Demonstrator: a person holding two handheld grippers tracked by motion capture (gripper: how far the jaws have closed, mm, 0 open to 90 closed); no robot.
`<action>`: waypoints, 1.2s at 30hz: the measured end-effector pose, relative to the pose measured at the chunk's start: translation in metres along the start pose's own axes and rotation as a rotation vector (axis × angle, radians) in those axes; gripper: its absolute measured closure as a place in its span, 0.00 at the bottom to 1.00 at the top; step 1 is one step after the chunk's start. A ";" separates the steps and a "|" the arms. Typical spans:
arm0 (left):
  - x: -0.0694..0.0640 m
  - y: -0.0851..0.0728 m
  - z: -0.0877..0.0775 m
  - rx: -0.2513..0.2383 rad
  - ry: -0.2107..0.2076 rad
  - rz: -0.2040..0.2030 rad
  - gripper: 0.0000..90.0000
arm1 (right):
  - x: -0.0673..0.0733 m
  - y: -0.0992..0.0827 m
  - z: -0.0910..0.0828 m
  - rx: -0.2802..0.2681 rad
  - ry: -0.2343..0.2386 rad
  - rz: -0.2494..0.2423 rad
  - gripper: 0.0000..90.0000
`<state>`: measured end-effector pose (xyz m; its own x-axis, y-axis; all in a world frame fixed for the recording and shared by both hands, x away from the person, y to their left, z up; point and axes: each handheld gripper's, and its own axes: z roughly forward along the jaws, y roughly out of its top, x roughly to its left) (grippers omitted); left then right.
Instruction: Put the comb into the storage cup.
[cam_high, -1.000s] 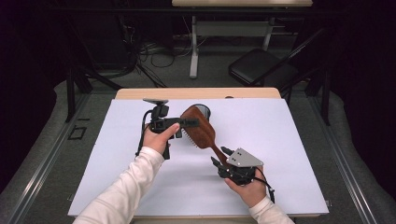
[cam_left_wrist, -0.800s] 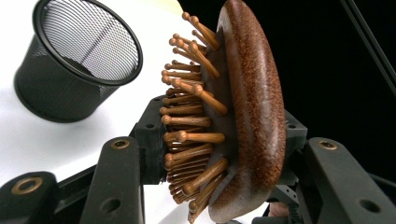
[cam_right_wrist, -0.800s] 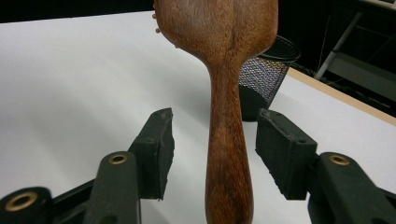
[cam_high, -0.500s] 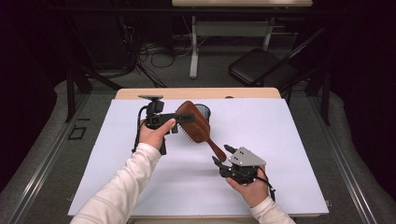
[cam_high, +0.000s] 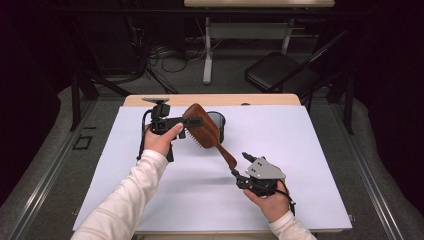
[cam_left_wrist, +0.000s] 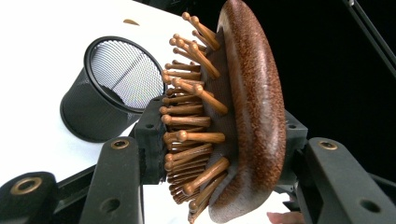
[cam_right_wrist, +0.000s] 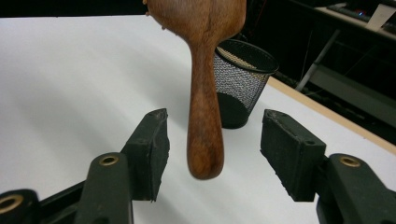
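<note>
Wooden hairbrush (cam_high: 205, 132) clamped in left claw (cam_high: 187, 121), handle slanting toward right claw (cam_high: 241, 165)

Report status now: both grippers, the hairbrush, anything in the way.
Left gripper shut on hairbrush head, brush held above the table. Right gripper open, jaws just been opening, handle between them untouched. Mesh cup behind the brush head, not blocking.
</note>
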<state>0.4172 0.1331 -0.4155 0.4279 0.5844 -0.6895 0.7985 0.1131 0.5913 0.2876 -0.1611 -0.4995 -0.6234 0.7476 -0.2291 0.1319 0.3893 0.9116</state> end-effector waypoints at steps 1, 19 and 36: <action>-0.001 0.001 -0.001 -0.002 0.001 -0.002 0.56 | 0.000 0.000 0.000 0.006 0.001 0.010 0.44; -0.011 0.015 -0.010 -0.016 0.020 0.027 0.56 | -0.008 0.002 -0.001 0.072 0.013 0.070 0.26; -0.026 0.032 -0.015 -0.034 0.048 0.060 0.56 | -0.011 0.003 -0.003 0.099 0.038 0.089 0.17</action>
<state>0.4256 0.1336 -0.3721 0.4533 0.6287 -0.6318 0.7569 0.1029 0.6454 0.2929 -0.1698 -0.4931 -0.6344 0.7613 -0.1342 0.2624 0.3753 0.8890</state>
